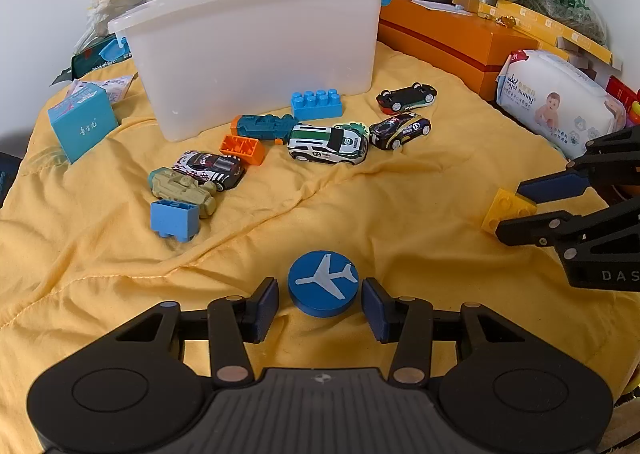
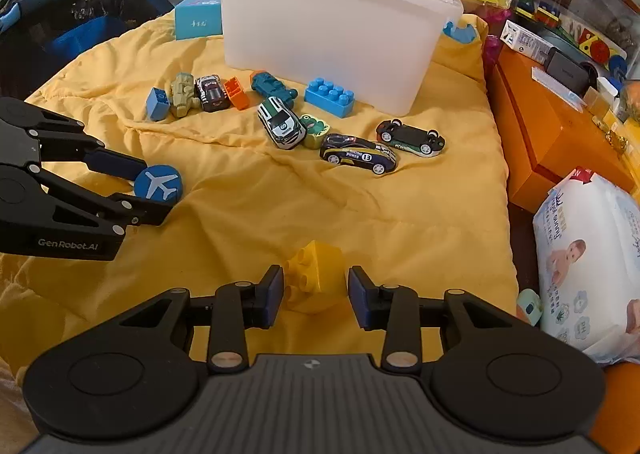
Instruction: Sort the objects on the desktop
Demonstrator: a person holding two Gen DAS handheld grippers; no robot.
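A blue disc with a white plane (image 1: pixel 323 284) lies on the yellow quilt between the pads of my left gripper (image 1: pixel 319 306). A strip of quilt shows beside the left pad, and the right pad is almost at the rim, so this gripper is open. A tilted yellow brick (image 2: pixel 316 278) sits between the pads of my right gripper (image 2: pixel 315 294). Its studs are against the left pad and its far edge is at the right pad. Seen from the left wrist, the yellow brick (image 1: pixel 507 209) is pinched between that gripper's fingers (image 1: pixel 552 186). A white plastic bin (image 1: pixel 256 53) stands at the back.
Several toy cars, including a white one (image 1: pixel 328 143) and an overturned one (image 1: pixel 406 95), lie before the bin with blue (image 1: pixel 316 103) and orange bricks. An orange box (image 1: pixel 452 41) and a wipes pack (image 1: pixel 556 101) line the right side. A blue carton (image 1: pixel 82 123) is at the left.
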